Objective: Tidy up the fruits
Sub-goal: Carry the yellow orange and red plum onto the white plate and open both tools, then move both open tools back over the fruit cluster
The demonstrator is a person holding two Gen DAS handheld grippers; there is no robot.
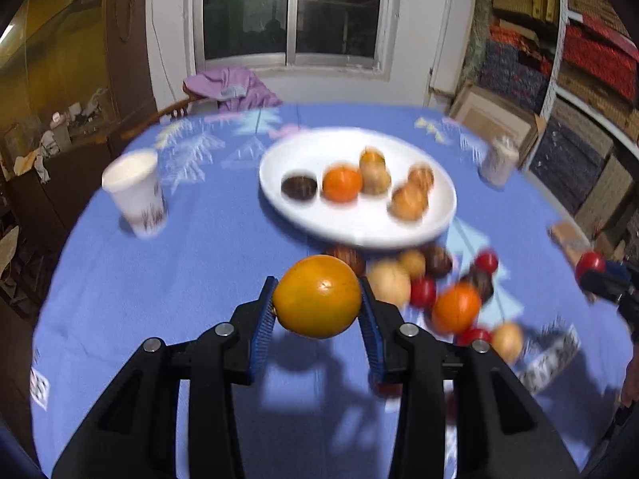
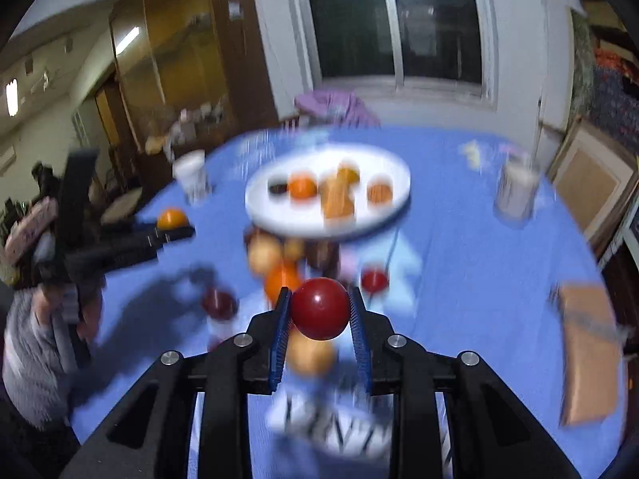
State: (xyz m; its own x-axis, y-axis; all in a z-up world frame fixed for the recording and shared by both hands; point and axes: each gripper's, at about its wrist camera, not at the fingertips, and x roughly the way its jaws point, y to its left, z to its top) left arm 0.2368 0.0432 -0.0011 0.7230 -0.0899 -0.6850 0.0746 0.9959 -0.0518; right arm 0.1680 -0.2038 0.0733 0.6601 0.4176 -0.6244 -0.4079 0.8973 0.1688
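My left gripper is shut on a large orange and holds it above the blue tablecloth, short of the white plate. The plate holds several fruits, among them a small orange. My right gripper is shut on a red round fruit, held above a pile of loose fruits in front of the plate. The loose pile also shows in the left wrist view. The right gripper with its red fruit shows at the right edge there. Both views are blurred.
A white paper cup stands left of the plate and a pale cup at the far right. A brown flat packet lies on the table's right side. A patterned card lies below my right gripper. A chair with purple cloth stands behind the table.
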